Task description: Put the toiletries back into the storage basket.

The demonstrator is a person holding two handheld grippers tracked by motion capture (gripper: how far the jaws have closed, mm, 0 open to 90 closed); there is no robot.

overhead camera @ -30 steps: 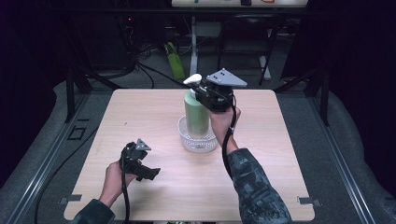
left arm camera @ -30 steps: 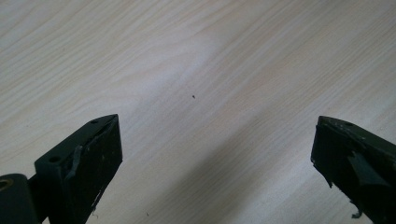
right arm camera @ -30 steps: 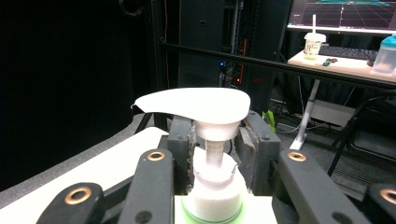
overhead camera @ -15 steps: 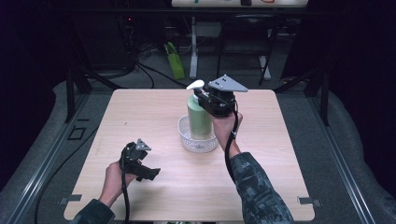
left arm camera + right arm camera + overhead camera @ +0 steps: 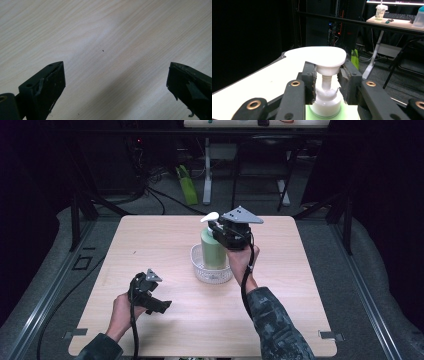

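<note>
- High view: the left gripper, nearest the camera on the pale wooden table, lies where it lay a second ago, close to the front-left part of the tabletop.
- The left gripper view shows its black jaws standing wide apart over bare wood grain, with nothing between them.
- Farther back, the right gripper has drifted slightly to the right since the earlier frames, and the pale green pump bottle with a white dispenser head now stands straighter in the round white mesh basket at the table's middle.
- The bottle's base sits inside that basket; whether it rests on the basket's floor cannot be told.
- In the right gripper view the jaws are clamped on the narrow white neck under the pump head.
- The bottle's green body is cut off at that view's lower edge, and the gripper covers its shoulder from above.
</note>
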